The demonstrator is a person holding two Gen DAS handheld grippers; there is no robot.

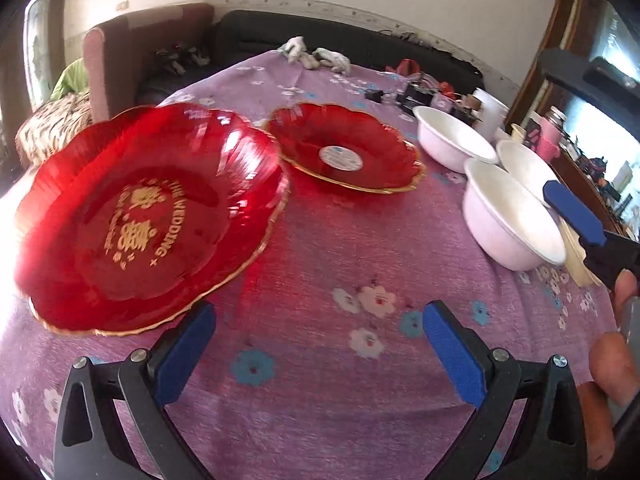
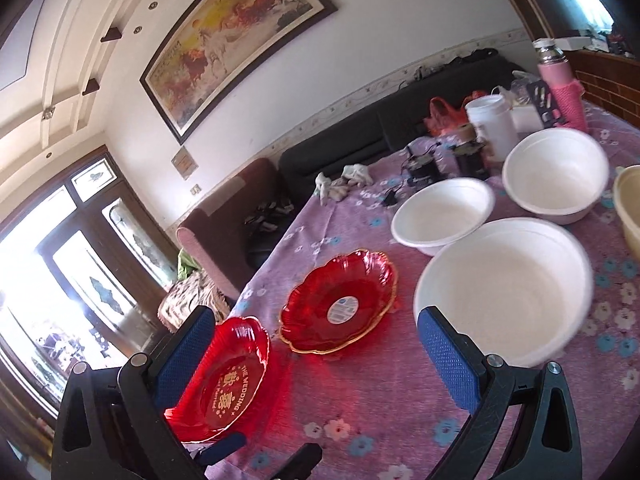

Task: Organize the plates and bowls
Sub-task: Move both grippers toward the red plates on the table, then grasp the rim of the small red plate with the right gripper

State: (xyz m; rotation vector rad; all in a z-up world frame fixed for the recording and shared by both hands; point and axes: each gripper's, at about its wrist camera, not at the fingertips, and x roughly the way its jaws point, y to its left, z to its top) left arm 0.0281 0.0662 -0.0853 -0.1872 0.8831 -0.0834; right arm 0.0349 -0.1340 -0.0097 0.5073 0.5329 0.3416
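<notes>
Left wrist view. The left gripper (image 1: 318,332) hovers with jaws spread wide and nothing between them, above the purple flowered tablecloth (image 1: 320,248). Two red translucent scalloped plates with gold rims are visible: the lettered red plate (image 1: 148,216) near the table's left edge, just beside the left finger, and the labelled red plate (image 1: 346,148) farther toward the table's middle. Three white round bowls (image 1: 512,220) cluster near the right edge (the right gripper's blue pad overlaps the nearest).

Right wrist view. The right gripper (image 2: 316,340) is likewise spread and empty. The same two plates appear, with the lettered red plate (image 2: 224,380) at the near left edge, alongside three white bowls; the nearest bowl (image 2: 504,292) touches the right finger's tip in this view. A cream container's edge shows at far right.

Handling, as judged: the plates look thin, stiff, glossy, and probably slippery; pinch across a scalloped rim. The bowls look light and possibly crushable; pinch the wall gently at its rolled lip.
</notes>
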